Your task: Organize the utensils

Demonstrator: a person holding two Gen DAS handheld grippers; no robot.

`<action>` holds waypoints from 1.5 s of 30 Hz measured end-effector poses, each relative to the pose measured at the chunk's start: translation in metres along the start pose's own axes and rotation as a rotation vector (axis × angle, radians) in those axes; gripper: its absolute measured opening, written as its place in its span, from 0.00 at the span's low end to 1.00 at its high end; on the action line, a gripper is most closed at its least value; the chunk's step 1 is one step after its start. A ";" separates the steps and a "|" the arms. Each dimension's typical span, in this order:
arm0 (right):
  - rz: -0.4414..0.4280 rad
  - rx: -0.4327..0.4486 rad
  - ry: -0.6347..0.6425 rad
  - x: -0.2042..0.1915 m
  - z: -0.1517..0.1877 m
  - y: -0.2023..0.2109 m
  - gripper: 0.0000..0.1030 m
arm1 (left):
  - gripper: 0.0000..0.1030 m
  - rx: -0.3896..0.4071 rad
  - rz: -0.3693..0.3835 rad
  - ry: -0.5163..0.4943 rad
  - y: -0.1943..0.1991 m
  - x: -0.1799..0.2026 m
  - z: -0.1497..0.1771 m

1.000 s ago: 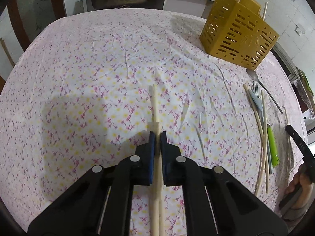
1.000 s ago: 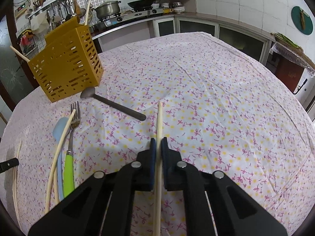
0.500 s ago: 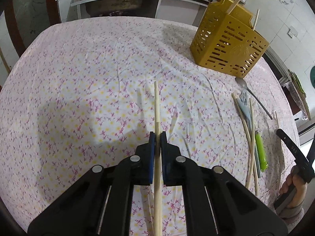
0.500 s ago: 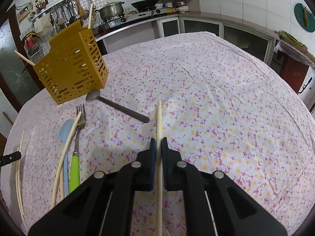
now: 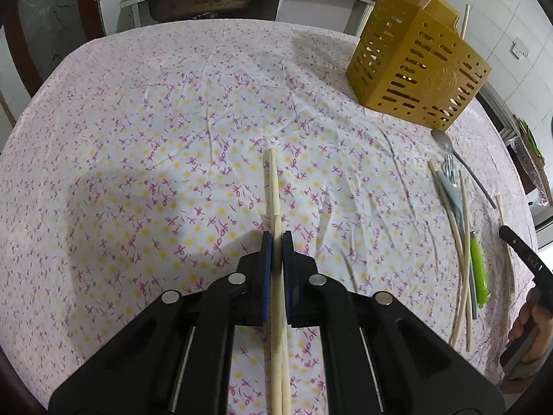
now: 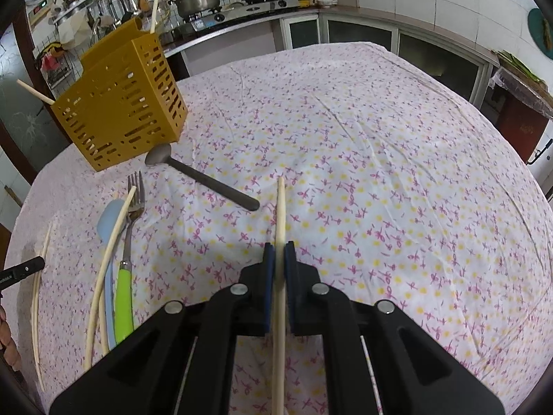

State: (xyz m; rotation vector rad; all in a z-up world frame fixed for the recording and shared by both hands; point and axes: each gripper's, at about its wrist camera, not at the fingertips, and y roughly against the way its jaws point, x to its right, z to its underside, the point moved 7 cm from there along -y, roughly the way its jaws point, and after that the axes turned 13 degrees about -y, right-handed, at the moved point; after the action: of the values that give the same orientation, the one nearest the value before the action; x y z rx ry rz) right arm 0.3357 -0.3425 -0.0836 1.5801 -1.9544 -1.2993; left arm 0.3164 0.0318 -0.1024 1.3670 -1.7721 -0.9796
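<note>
In the left wrist view my left gripper [image 5: 275,238] is shut on a pair of pale wooden chopsticks [image 5: 273,180] that point forward over the flowered tablecloth [image 5: 155,138]. In the right wrist view my right gripper [image 6: 279,252] is shut on a single chopstick [image 6: 281,207]. The yellow slotted utensil holder [image 5: 414,76] [image 6: 121,103] stands upright at the back of the table with a couple of chopsticks sticking out of it. Lying between the two grippers are a metal spoon [image 6: 200,178], a green-handled fork [image 6: 126,259], a pale blue utensil [image 6: 110,216] and loose chopsticks [image 6: 107,252].
A curved stick [image 6: 38,294] lies near the table's left edge in the right wrist view, beside the tip of my left gripper [image 6: 22,269]. A hand [image 5: 528,325] shows at the right edge of the left wrist view. A kitchen counter with a stove and pots [image 6: 242,3] runs behind the table.
Both grips have stayed the same. The left wrist view has swung a little, so the holder sits further left in it. The right gripper has tilted slightly with its chopstick.
</note>
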 end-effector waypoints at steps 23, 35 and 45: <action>0.026 -0.031 0.010 -0.006 -0.030 -0.022 0.08 | 0.28 -0.032 0.021 0.001 0.010 -0.013 0.011; 0.025 -0.025 0.007 -0.007 -0.030 -0.023 0.08 | 0.28 -0.015 0.020 0.036 0.020 -0.029 0.017; 0.046 -0.032 0.021 -0.010 -0.032 -0.025 0.08 | 0.23 -0.055 -0.063 -0.031 0.006 -0.019 0.012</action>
State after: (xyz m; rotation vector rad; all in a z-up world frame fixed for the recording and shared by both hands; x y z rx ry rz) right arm 0.3774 -0.3470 -0.0832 1.5189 -1.9365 -1.2837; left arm 0.3074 0.0531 -0.1045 1.3870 -1.7208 -1.0808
